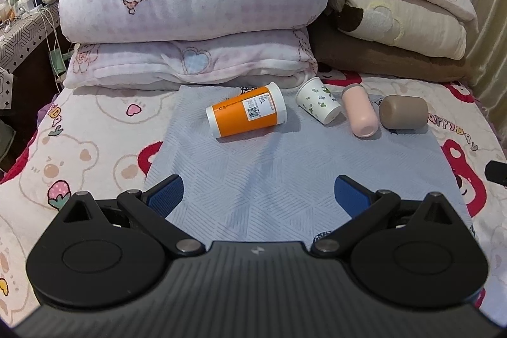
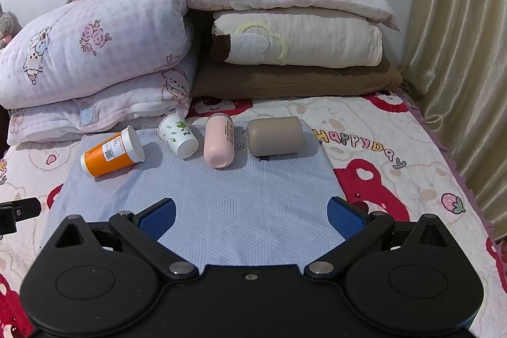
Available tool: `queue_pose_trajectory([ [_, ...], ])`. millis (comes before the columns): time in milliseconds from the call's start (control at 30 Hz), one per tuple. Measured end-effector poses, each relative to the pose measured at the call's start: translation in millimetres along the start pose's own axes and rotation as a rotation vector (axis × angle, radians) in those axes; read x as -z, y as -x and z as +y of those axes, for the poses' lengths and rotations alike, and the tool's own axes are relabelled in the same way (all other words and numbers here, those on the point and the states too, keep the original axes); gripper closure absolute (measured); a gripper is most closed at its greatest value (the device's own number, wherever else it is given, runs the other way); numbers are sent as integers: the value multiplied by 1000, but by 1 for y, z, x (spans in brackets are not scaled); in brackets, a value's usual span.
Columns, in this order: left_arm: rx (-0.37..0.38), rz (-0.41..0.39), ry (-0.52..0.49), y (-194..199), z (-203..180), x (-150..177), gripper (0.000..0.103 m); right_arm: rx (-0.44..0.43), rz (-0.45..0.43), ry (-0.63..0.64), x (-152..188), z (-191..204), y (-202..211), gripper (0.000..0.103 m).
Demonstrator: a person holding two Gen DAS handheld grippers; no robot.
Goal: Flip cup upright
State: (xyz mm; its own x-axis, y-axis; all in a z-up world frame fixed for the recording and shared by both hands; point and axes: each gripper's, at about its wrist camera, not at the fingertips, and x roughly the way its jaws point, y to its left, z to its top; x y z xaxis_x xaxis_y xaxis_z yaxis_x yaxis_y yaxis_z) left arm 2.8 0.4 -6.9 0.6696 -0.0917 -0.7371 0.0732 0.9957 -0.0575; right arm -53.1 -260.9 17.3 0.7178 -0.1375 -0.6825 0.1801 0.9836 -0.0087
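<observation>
Cups (image 1: 246, 111) on their sides, well ahead of both wide-open, empty grippers (image 1: 258, 195) (image 2: 252, 217).

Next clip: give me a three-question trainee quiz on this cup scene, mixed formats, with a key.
1. True or false: the orange cup stands upright on the grey mat.
2. Multiple choice: which lies farthest right in the row? A) leaf-print paper cup B) pink cup C) taupe cup
3. Fill in: both the left tool and the right tool are ____, holding nothing.

Key: 1 false, it lies on its side; 2 C; 3 open.
</observation>
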Motion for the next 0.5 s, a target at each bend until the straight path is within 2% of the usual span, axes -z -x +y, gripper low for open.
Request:
queue_pose_trajectory([
  [500, -2, 19, 5, -3, 5, 2, 0, -4, 16, 6, 2, 3, -3, 0],
])
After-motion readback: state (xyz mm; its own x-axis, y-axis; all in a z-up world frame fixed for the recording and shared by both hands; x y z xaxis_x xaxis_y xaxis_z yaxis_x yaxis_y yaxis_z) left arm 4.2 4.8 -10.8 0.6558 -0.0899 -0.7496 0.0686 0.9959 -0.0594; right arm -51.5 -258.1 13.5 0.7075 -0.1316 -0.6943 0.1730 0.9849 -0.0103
